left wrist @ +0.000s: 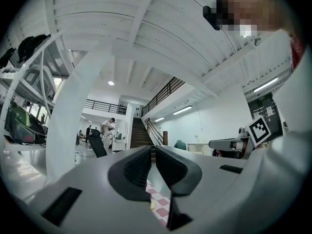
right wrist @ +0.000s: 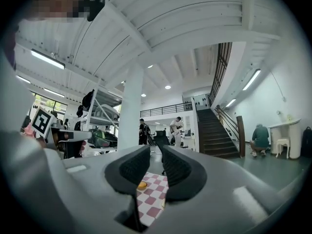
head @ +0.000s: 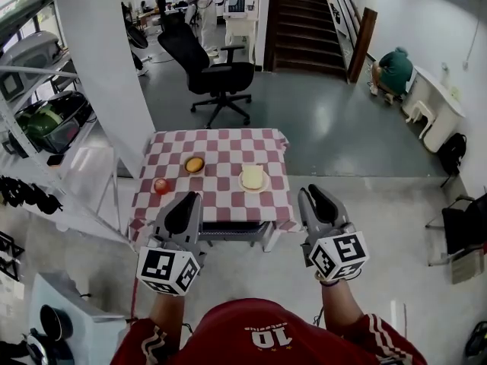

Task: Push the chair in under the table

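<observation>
The chair (head: 232, 226) sits at the near edge of the table (head: 228, 147). Its dark seat and metal frame are tucked beneath the overhang of the red-and-white checked cloth, so only a thin strip shows from the head view. Judging by that, the push looks done or very nearly done. That would explain why neither tool touches the chair. The left gripper (head: 185, 201) hovers above the near left corner of the table with its jaws drawn almost together, only a slit between the ribbed pads (left wrist: 136, 167) and nothing in it. The right gripper (head: 316, 194) hovers above the near right corner, its jaws a narrow gap apart and likewise empty. Both point level and forward over the tabletop, well clear of it, which suits pulling away rather than pressing. On the cloth, an orange on a small plate (head: 195, 164), a red apple (head: 161, 185) and a plate with a pale yellow slab (head: 253, 178) lie apart from one another and away from the edges. The black office chair (head: 217, 74) stands well beyond the far side and is probably not the one meant.
</observation>
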`<state>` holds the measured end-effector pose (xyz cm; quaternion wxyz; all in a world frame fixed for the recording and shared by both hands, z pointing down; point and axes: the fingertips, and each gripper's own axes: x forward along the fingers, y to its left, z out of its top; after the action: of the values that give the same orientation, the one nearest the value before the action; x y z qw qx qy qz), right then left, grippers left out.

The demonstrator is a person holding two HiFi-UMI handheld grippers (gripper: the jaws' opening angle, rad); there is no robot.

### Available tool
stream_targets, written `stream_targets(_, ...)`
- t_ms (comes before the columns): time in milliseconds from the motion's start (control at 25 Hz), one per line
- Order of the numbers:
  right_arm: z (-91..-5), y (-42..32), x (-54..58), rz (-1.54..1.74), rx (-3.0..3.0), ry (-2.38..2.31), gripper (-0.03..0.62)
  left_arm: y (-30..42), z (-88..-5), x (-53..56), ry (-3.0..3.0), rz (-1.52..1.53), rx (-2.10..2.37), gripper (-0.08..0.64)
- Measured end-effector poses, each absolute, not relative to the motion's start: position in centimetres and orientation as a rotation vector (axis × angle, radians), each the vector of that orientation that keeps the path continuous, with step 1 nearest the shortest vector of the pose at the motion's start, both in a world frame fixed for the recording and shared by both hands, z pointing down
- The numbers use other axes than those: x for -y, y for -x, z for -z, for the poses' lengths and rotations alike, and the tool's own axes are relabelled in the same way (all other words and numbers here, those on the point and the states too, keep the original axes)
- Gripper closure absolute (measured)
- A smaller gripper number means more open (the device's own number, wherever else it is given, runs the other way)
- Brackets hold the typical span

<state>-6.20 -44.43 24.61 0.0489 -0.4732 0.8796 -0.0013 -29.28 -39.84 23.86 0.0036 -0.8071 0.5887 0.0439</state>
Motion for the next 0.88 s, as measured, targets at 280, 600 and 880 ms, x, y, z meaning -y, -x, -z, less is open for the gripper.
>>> stream_targets(280, -24.8, 6.6, 43.8, -0.001, -2.697, 1.429, 0.573, 28.7, -24.4, 39.5, 2.553, -0.107, -1.831, 0.543)
stream_targets(600, -24.3, 6.5, 43.2, -0.038, -2.678, 1.424, 0.591, 28.7, -23.8, 39.1, 2.543, -0.141, -1.822, 0.548)
stream_targets(880, -23.3, 6.0, 43.1, -0.04, -2.631, 1.439, 0.591, 29.1, -23.4, 39.0, 2.511, -0.16, -1.822, 0.548)
